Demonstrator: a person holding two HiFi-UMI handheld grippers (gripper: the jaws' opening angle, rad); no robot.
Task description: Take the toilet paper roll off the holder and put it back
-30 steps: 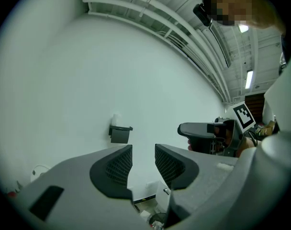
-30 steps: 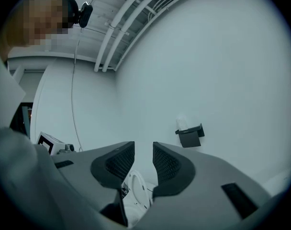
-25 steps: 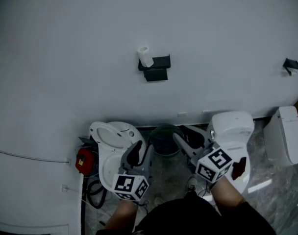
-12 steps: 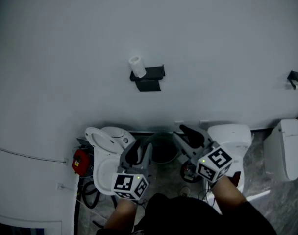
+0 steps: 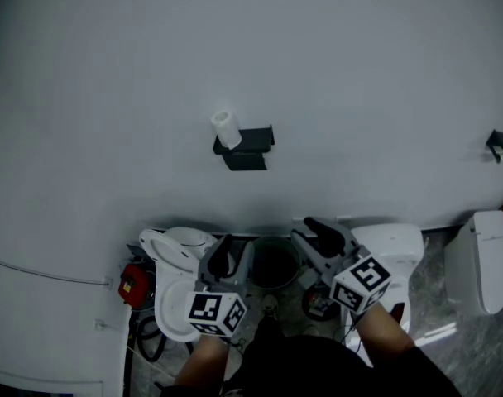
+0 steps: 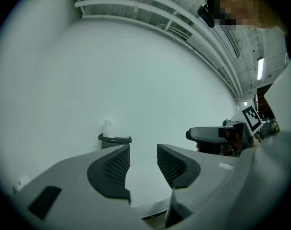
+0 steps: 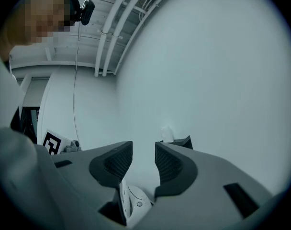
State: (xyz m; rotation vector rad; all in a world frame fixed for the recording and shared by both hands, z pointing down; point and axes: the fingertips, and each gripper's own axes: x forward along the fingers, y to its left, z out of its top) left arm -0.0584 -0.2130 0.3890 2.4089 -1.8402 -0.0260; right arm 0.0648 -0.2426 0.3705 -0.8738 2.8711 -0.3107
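A white toilet paper roll (image 5: 226, 129) stands on a black holder (image 5: 247, 149) fixed to the pale wall. It also shows far off in the left gripper view as the roll (image 6: 108, 127) on the holder (image 6: 115, 139), and in the right gripper view as the roll (image 7: 167, 133) on the holder (image 7: 183, 142). My left gripper (image 5: 222, 257) and right gripper (image 5: 318, 231) hang low, well short of the wall. Both pairs of jaws are opening with nothing between them: left gripper (image 6: 143, 160), right gripper (image 7: 143, 160).
Below the grippers stand an open white toilet (image 5: 172, 303), a dark bin (image 5: 274, 263), a second toilet (image 5: 395, 248) and a third one (image 5: 481, 260) at the right. A red object (image 5: 135, 284) sits by the left wall. Another black bracket (image 5: 500, 143) is on the wall, far right.
In the head view the roll and holder have slid down and left. Both grippers sit a little higher against the floor items, and their jaws stand slightly wider.
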